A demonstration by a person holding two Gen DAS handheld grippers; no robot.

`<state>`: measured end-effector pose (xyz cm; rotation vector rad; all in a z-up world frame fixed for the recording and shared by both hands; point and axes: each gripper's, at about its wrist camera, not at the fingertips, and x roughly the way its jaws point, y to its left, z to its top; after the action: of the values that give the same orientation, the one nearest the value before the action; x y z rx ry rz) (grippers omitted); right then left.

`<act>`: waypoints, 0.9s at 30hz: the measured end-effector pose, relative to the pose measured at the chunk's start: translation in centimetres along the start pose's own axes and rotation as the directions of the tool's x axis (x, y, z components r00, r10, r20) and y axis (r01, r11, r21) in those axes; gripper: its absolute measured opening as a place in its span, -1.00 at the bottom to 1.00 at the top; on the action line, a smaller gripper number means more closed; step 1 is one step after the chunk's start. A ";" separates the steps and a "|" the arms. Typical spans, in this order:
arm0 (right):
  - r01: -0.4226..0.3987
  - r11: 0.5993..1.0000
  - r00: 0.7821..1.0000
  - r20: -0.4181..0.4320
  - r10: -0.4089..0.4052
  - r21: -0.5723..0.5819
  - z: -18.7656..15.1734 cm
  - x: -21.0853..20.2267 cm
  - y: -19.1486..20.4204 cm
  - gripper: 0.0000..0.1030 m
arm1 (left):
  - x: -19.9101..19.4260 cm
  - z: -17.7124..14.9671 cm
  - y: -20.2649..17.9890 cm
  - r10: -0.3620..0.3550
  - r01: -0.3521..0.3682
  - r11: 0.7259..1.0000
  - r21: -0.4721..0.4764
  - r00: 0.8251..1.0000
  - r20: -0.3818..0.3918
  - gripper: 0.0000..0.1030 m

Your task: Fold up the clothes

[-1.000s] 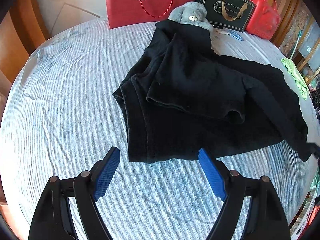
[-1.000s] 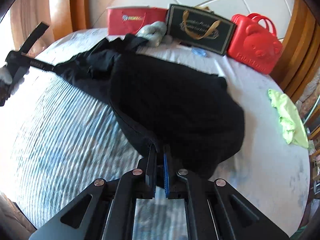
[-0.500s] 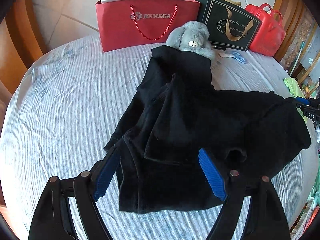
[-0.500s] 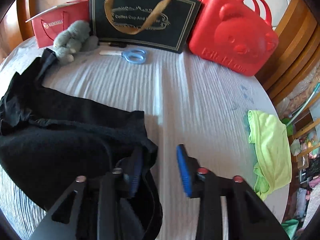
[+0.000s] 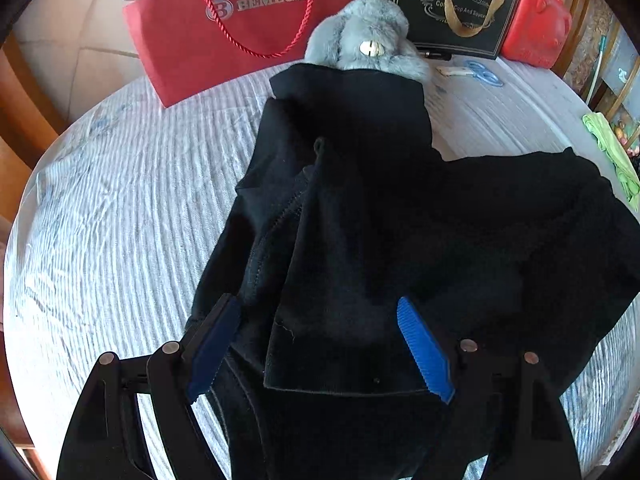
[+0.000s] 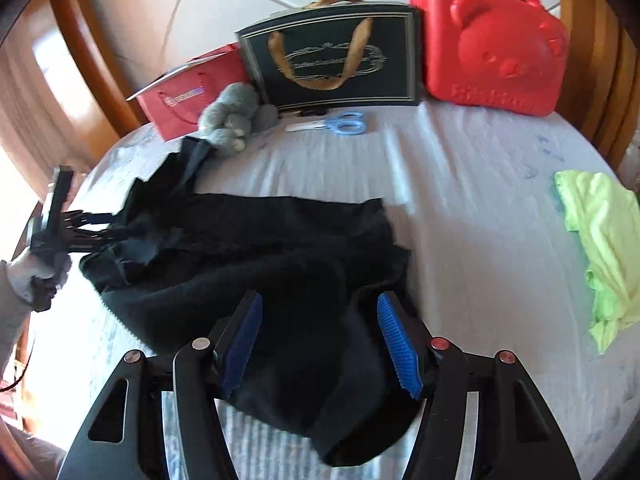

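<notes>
I am folding a black knit sweater (image 5: pixel 400 220), which lies bunched in overlapping layers on the bed's pale striped cover (image 5: pixel 120 208), its narrow far end touching the grey plush toy (image 5: pixel 368 36). I take that toy as my landmark: the sweater spreads from it toward me, and the red paper gift bag (image 5: pixel 248 24) and the black gift bag with gold ribbon handles (image 6: pixel 332 56) stand just behind it.

My left gripper (image 5: pixel 320 344) is spread wide, holding nothing, its blue pads on either side of a ribbed hem layer on the near side of the sweater from the toy; I judge I hold it there to pick which edge to take. My right gripper (image 6: pixel 320 344) is likewise parted and empty, over the sweater's nearest heap, so the cloth rests on the cover under its own weight.

The lime-green garment (image 6: pixel 600 248) lies well apart, right of the toy, probably waiting its turn.
</notes>
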<state>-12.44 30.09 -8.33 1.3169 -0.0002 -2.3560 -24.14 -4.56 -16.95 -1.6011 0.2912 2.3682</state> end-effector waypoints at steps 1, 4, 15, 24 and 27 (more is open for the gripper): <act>-0.037 0.999 0.999 -0.004 0.037 -0.030 0.1 0.3 1.4 0.07 | 0.4 0.1 -0.2 -0.020 0.020 1.000 0.007 1.000 -0.013 0.40; -0.098 0.979 0.995 -0.016 0.097 -0.179 1.0 2.7 6.7 -0.05 | 0.2 0.3 -0.4 -0.023 0.024 1.000 0.011 0.999 -0.022 -0.09; -0.205 0.841 0.978 -0.086 0.188 -0.500 1.9 10.5 18.4 -0.17 | -5.2 -2.0 2.1 -0.096 0.096 0.995 0.003 0.994 0.060 0.47; -0.217 0.802 0.975 -0.162 0.152 -0.556 1.5 14.0 20.7 -0.17 | -1.4 -3.2 0.9 -0.095 0.095 0.994 0.048 0.995 0.009 -0.58; -0.163 0.784 0.982 -0.177 0.069 -0.599 1.9 15.7 21.1 -0.80 | -2.2 -2.4 0.3 -0.073 0.071 0.994 0.081 0.997 0.027 -0.80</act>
<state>-13.14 4.79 -15.61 1.1047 0.6580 -1.8953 -21.32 -5.83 -15.79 -1.5128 0.3121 2.2948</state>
